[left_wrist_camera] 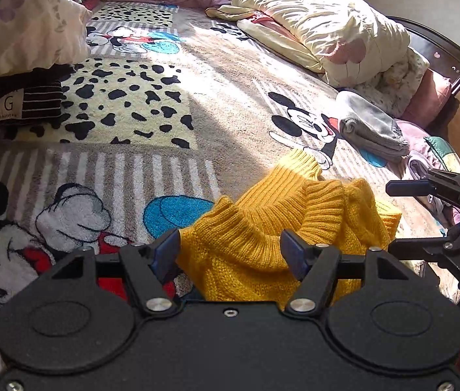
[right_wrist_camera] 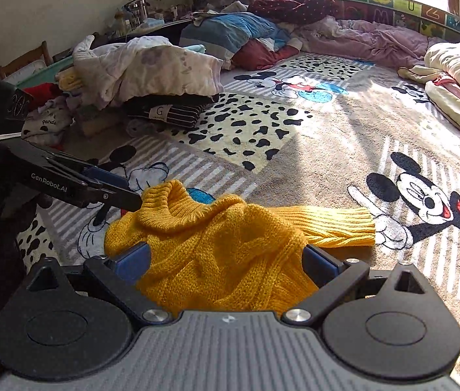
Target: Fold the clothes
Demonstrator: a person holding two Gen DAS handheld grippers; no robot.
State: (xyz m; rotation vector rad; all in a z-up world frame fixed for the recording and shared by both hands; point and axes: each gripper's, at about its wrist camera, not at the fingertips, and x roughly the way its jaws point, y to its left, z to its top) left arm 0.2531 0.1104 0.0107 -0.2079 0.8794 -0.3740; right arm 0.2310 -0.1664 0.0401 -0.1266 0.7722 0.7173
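Left wrist view: the yellow sweater (left_wrist_camera: 272, 228) lies bunched on the cartoon blanket (left_wrist_camera: 125, 169) that covers the bed, its ribbed collar up, just ahead of the left gripper (left_wrist_camera: 230, 254). The jaws stand released, with knit between them but no pad pressing it. Beyond the sweater to the right rests a folded grey garment (left_wrist_camera: 370, 130); far left of the sweater sits a folded striped garment (left_wrist_camera: 24, 104). The right gripper (left_wrist_camera: 425, 215) enters just right of the sweater.

Right wrist view: the sweater (right_wrist_camera: 223, 247) fills the gap of the right gripper (right_wrist_camera: 226, 260), whose jaws are spread; whether they pinch the knit I cannot tell. One sleeve stretches right. The sweater looks unfolded, so most of its folding remains. No containers are clearly visible.
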